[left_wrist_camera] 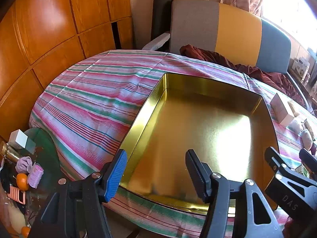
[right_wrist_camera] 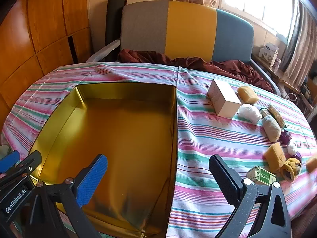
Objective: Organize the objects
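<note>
On the striped cloth (right_wrist_camera: 208, 138) of a bed by a bright window, the gold tin (right_wrist_camera: 111, 138) lies bare in front of us, while the things to sort sit well apart at about three o'clock in the right view: box (right_wrist_camera: 224, 101), sponges (right_wrist_camera: 274, 156), green pack (right_wrist_camera: 261, 175). Both our grippers hover with fingers wide and holding nothing, the left (left_wrist_camera: 156, 170) over the tin's near edge, the right (right_wrist_camera: 158, 178) over its right wall. We judge the risks to be clipping that thin wall on the swing right and shoving the tin on the loose cloth, crowding the left gripper, or nudging the close-packed pieces off the bed.
</note>
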`<move>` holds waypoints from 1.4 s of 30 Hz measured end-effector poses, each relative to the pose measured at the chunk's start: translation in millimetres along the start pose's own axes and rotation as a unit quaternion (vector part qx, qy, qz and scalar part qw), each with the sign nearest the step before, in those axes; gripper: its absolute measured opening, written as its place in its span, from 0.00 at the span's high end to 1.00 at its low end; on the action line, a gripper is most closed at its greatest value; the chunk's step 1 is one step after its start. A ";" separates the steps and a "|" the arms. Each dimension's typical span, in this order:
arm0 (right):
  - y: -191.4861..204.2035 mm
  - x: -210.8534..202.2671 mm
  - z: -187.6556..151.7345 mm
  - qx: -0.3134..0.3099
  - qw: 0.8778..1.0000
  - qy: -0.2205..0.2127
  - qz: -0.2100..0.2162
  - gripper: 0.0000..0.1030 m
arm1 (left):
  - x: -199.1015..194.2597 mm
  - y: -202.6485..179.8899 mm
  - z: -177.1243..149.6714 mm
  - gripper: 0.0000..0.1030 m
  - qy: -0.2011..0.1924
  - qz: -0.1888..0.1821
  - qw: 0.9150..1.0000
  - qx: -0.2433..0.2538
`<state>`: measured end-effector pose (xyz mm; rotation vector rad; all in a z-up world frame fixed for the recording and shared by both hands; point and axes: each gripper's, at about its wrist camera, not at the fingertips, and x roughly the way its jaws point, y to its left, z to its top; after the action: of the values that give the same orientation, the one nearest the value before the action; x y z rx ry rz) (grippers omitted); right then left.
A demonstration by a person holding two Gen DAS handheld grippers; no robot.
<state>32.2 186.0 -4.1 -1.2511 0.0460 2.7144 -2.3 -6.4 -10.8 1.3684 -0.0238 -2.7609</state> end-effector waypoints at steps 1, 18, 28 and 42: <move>-1.0 -0.8 0.3 0.001 1.000 -0.002 0.001 0.00 | 0.2 -0.7 -0.3 0.40 0.001 0.000 1.000 0.002; -29.2 -15.9 9.0 -0.016 0.999 -0.031 0.024 0.00 | -1.7 -9.4 -1.7 0.39 0.004 -0.020 1.000 0.008; -102.2 -18.5 -18.4 -0.023 0.999 0.004 0.048 0.00 | -1.2 -43.0 -21.3 0.39 0.005 -0.103 0.993 0.052; -213.6 31.4 -72.7 0.071 0.996 0.057 0.013 0.01 | -24.3 -100.5 -36.5 0.39 0.021 -0.259 0.961 0.099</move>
<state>99.1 394.3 -67.7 -1.3709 0.2656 2.6040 36.7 95.8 -17.7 1.6907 0.0729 -3.2227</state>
